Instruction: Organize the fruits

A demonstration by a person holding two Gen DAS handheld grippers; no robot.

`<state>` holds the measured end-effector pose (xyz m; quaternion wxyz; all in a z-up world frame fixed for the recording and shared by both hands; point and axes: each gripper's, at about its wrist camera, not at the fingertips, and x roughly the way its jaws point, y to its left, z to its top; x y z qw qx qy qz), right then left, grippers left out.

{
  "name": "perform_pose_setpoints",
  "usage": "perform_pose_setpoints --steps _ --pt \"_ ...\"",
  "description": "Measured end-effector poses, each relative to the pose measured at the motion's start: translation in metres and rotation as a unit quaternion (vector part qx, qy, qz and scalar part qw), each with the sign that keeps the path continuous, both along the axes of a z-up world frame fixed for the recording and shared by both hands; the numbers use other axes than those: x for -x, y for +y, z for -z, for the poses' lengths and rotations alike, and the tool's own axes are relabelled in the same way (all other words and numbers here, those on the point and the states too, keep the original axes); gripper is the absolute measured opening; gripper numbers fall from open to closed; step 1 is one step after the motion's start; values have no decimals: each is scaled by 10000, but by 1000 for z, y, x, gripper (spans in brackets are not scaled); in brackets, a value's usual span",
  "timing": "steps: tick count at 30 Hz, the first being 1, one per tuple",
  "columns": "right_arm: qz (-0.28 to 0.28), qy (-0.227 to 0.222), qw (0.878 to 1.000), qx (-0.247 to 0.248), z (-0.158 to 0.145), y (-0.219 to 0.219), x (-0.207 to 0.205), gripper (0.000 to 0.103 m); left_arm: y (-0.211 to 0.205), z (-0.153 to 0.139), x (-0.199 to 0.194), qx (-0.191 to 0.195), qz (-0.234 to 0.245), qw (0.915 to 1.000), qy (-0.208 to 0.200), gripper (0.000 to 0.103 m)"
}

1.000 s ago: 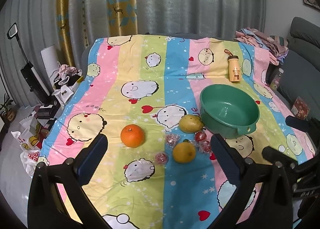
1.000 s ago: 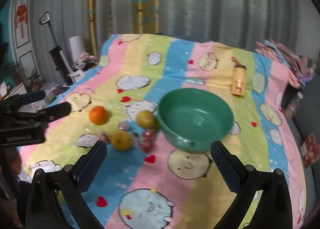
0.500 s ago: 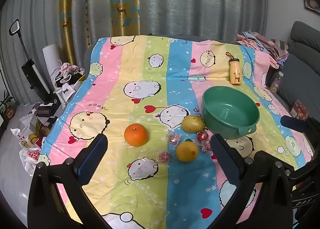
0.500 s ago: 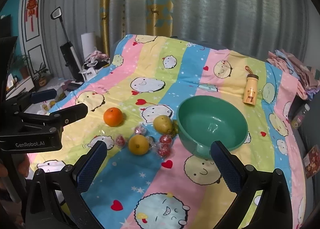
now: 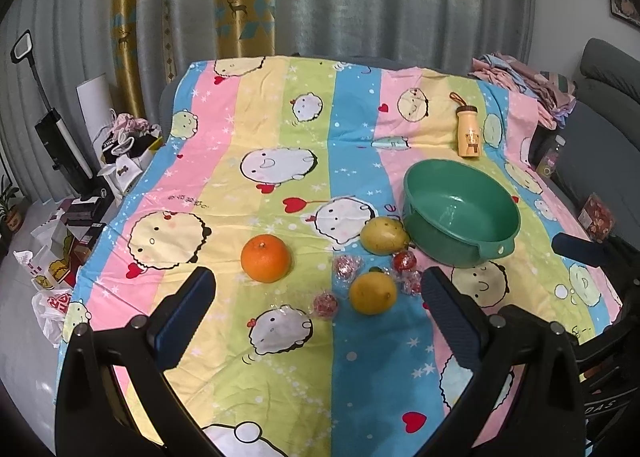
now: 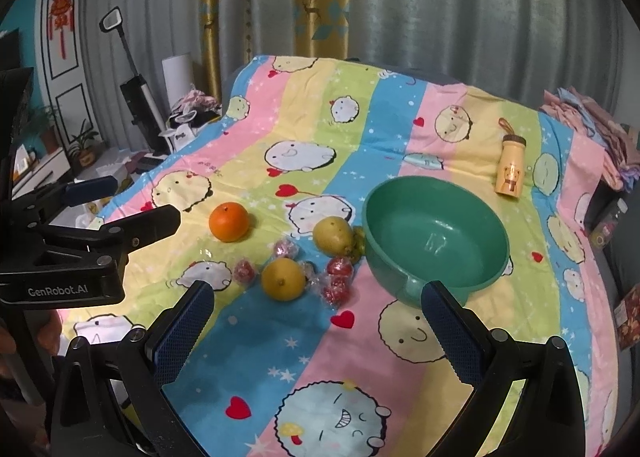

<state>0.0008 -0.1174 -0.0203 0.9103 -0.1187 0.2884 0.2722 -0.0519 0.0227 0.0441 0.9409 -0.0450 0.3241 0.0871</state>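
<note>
An orange (image 5: 265,258) (image 6: 229,222), a yellow lemon-like fruit (image 5: 373,292) (image 6: 283,279) and a yellow-green pear (image 5: 383,235) (image 6: 333,235) lie on the striped cartoon cloth. Small red wrapped fruits (image 5: 346,265) (image 6: 339,267) lie scattered among them. An empty green bowl (image 5: 460,213) (image 6: 436,237) stands right of the fruit. My left gripper (image 5: 316,309) is open and empty, hovering in front of the fruit; it also shows at the left of the right wrist view (image 6: 116,201). My right gripper (image 6: 316,317) is open and empty, in front of the bowl.
A yellow bottle (image 5: 469,130) (image 6: 510,166) stands behind the bowl. Folded clothes (image 5: 524,75) lie at the far right corner, next to a grey sofa (image 5: 608,97). Bags and boxes (image 5: 72,225) sit on the floor at the left, with a vacuum (image 5: 60,137).
Both grippers have drawn back and risen a little, so the fruit and bowl sit slightly farther away. The right view has swung left. Nothing on the cloth has moved.
</note>
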Motion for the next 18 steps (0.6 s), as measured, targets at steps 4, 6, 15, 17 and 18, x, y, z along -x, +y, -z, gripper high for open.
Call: perform_pose_setpoints --steps 4,6,15,17,18 --pt "14 77 10000 8 4 0 -4 103 0 5 -5 71 58 9999 103 103" --pt "27 98 9999 8 7 -1 -5 103 -1 8 -7 89 90 9998 143 103" --pt "118 272 9995 -79 20 -6 -18 103 -4 19 -18 178 197 9991 326 103" --pt "110 322 9994 -81 23 -7 -20 103 -4 21 -20 178 197 9990 354 103" --pt "112 335 9993 -77 24 -7 -22 103 -5 23 -21 179 206 9989 371 103"
